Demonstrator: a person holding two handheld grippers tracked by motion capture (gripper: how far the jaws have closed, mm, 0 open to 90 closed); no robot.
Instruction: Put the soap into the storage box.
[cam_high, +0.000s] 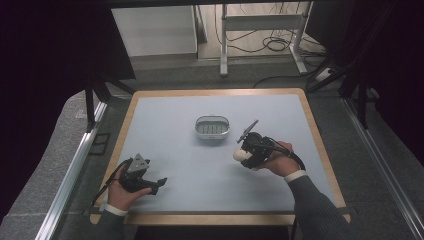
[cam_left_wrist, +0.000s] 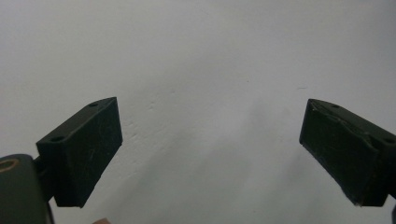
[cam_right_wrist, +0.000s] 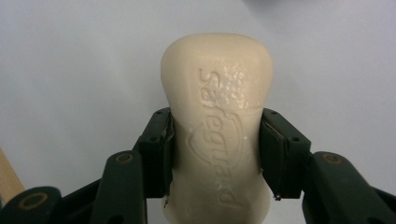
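Note:
A cream bar of soap (cam_right_wrist: 217, 126) with embossed lettering sits between the jaws of my right gripper (cam_right_wrist: 215, 149), which is shut on its narrow waist. From the high view, that right gripper (cam_high: 243, 155) holds the soap (cam_high: 241, 155) just above the mat, right of centre. A white soap dish (cam_high: 212, 127) with a slotted grey insert stands on the mat's middle, a short way up and left of the soap. My left gripper (cam_high: 161, 183) rests low near the front left of the mat. Its jaws stand wide apart over bare mat in the left gripper view (cam_left_wrist: 210, 149), with nothing between them.
A pale blue mat covers the table (cam_high: 215, 150), framed by a wooden rim (cam_high: 210, 218). Metal rails run along the left (cam_high: 75, 165) and right (cam_high: 380, 165) sides. A desk frame and cables (cam_high: 272, 42) lie on the floor beyond the far edge.

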